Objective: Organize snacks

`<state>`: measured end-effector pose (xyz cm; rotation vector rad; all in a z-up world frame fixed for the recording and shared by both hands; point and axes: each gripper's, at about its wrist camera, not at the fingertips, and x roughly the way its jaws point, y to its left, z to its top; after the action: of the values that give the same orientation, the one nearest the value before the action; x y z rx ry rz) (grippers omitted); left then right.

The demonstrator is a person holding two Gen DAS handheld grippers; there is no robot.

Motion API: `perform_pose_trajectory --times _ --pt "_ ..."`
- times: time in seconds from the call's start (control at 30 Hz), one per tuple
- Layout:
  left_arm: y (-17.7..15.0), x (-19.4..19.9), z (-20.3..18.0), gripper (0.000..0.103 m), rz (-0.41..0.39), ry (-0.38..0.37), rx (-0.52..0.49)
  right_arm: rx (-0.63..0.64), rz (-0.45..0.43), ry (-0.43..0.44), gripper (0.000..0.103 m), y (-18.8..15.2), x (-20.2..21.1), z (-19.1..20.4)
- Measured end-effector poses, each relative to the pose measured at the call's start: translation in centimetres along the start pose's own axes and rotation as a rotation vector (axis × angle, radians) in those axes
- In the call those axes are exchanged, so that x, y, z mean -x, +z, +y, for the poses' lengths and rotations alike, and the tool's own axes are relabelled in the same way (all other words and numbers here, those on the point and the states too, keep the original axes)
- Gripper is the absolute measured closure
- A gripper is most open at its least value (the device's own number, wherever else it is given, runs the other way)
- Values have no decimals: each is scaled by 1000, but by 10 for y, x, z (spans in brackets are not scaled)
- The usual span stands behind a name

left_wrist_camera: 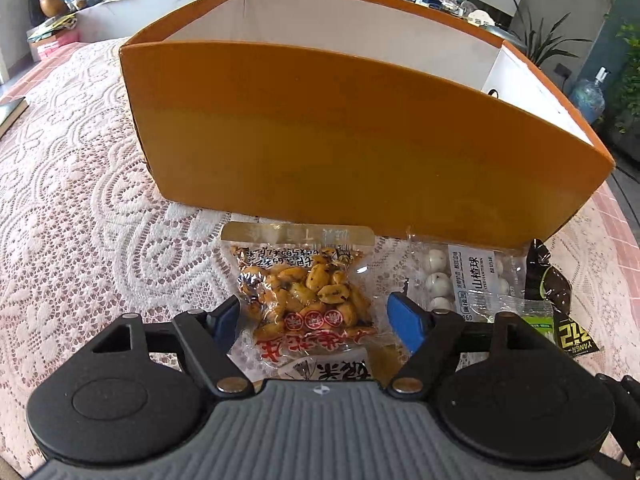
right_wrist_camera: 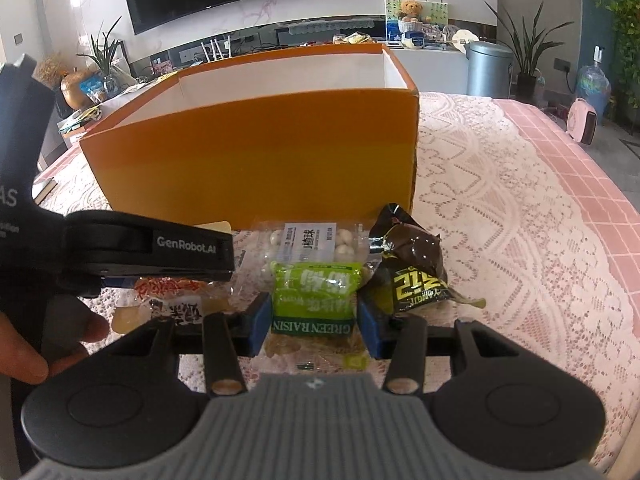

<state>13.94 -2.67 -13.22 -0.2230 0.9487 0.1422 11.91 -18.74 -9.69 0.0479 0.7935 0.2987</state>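
An open orange cardboard box (left_wrist_camera: 340, 140) (right_wrist_camera: 260, 152) stands on the lace-covered table. Before it lies a row of snack packets. My left gripper (left_wrist_camera: 316, 316) is open and straddles a clear packet of peanuts (left_wrist_camera: 308, 292) lying flat. To the right lie a clear packet of white hawthorn balls (left_wrist_camera: 468, 280) (right_wrist_camera: 308, 240) and a dark crumpled packet (right_wrist_camera: 416, 268). My right gripper (right_wrist_camera: 314, 320) has its blue pads against both sides of a green raisin packet (right_wrist_camera: 312, 296) that rests on the cloth. The left gripper's black body (right_wrist_camera: 160, 248) and a hand (right_wrist_camera: 40, 340) show at the left.
White lace cloth (right_wrist_camera: 500, 208) over a pink checked one covers the table, whose edge falls away at the right. A dark book (left_wrist_camera: 10, 112) lies at the far left. Behind the box are a cluttered counter, plants and a grey bin (right_wrist_camera: 488, 68).
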Motion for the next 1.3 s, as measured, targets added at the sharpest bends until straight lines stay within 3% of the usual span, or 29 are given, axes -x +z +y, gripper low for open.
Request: perform_pose_trajectory --times 0.07,0.27,0.3,0.4,0.43,0.47,0.7,0.77,1.07,1.2,1.3 --pt "0 3 7 23 -3 -21 8 5 -1 0 58 0 0 0" --pt "-1 17 27 30 -13 -64 11 -12 1 14 61 0 -1 -5" --pt "-2 22 28 45 -21 -67 9 -16 1 16 61 0 -1 -5" --pt "-2 31 34 50 -18 -86 7 -26 -2 13 62 -1 1 -6" --pt "-4 33 37 60 -17 -88 7 -26 -6 13 62 -1 3 -7" --pt "-6 38 41 63 -34 -100 11 -25 -12 14 63 -1 5 -7" --pt "-13 58 48 65 -11 -140 7 -5 -35 13 64 -3 14 -3" --pt "-15 63 50 70 -12 -171 4 1 -41 16 64 -4 18 -2" --pt "-23 76 72 72 65 -248 -6 3 -48 23 64 -6 23 -1" --pt "-22 69 77 67 81 -238 30 13 -33 41 64 -8 20 2" --pt "-23 62 81 55 95 -227 53 30 -16 58 64 -11 16 7"
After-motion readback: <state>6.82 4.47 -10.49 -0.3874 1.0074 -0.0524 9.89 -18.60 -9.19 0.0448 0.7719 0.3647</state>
